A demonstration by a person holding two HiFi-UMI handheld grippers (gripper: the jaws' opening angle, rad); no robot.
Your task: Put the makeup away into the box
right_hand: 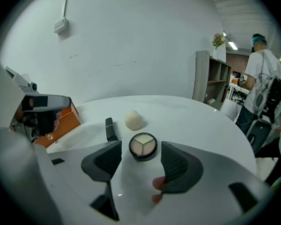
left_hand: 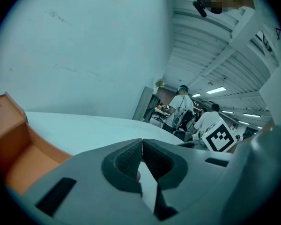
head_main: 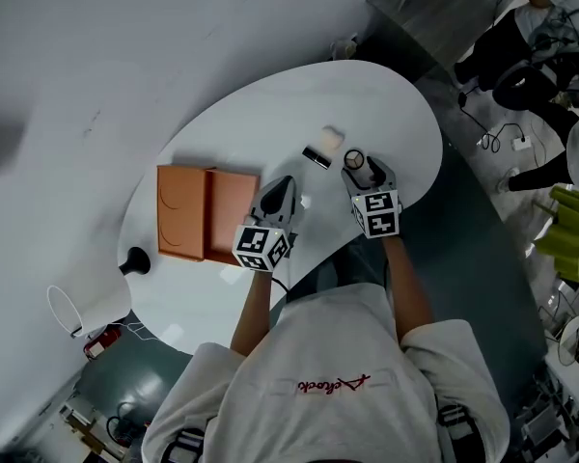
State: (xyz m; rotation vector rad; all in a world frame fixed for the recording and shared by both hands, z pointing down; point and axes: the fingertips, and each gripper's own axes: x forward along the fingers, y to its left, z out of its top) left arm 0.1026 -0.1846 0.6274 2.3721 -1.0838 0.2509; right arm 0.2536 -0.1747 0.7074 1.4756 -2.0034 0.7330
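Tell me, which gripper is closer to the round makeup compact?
Right. The right gripper is at the compact, its open jaws on either side of it. The left gripper is shut and off to the side, by the orange box.

We found the compact (right_hand: 143,146) just ahead of our right gripper (right_hand: 140,150), lipstick (right_hand: 111,129) and puff (right_hand: 133,120) beyond, box (right_hand: 65,120) leftward.

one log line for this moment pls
right claw: open, round compact at its tips, not gripped | left claw: shut, empty, by open box | on table: black stick, puff
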